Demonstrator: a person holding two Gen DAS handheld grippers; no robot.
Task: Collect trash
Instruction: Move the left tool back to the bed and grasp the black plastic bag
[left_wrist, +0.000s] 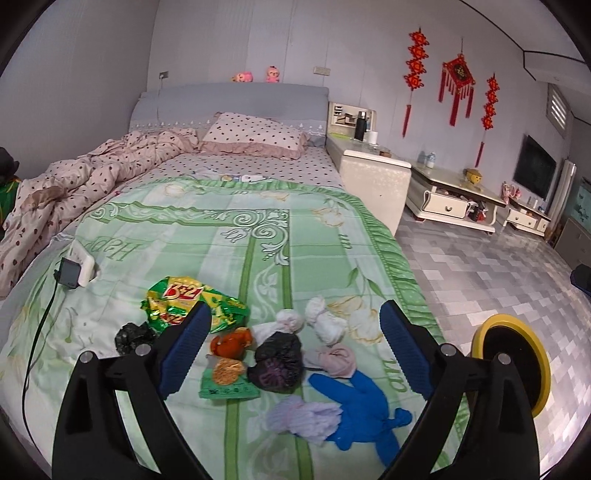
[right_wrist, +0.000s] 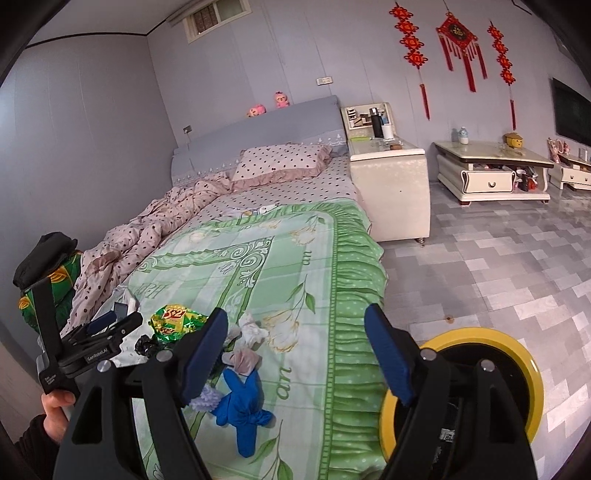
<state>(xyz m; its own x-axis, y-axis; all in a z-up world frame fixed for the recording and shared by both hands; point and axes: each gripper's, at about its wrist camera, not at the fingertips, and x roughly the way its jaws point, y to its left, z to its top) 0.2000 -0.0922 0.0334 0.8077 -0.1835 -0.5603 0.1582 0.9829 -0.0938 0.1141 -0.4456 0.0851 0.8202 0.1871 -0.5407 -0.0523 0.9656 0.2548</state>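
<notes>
Both my grippers stand open and empty. My left gripper (left_wrist: 291, 325) has its two blue pads spread wide over the litter on the green bedspread (left_wrist: 229, 236); my right gripper (right_wrist: 295, 332) is likewise parted, its left pad over the bed's near edge and its right pad over the yellow-rimmed bin (right_wrist: 517, 369) on the floor.

Count of trash between and just ahead of my left fingers: one green snack wrapper (left_wrist: 184, 299) by the left pad, two black crumpled bags (left_wrist: 277, 362), one orange wrapper (left_wrist: 231, 341), one small green packet (left_wrist: 227, 387), about four pale tissue wads (left_wrist: 325, 321) (the exact number is hard to settle where they overlap), and one blue glove (left_wrist: 354, 402).

The glove lies flat nearest me, its long axis running slantwise, fingers pointing away toward the left pad, knotted cuff toward my right pad.

One bin, just beyond the right pad.
</notes>
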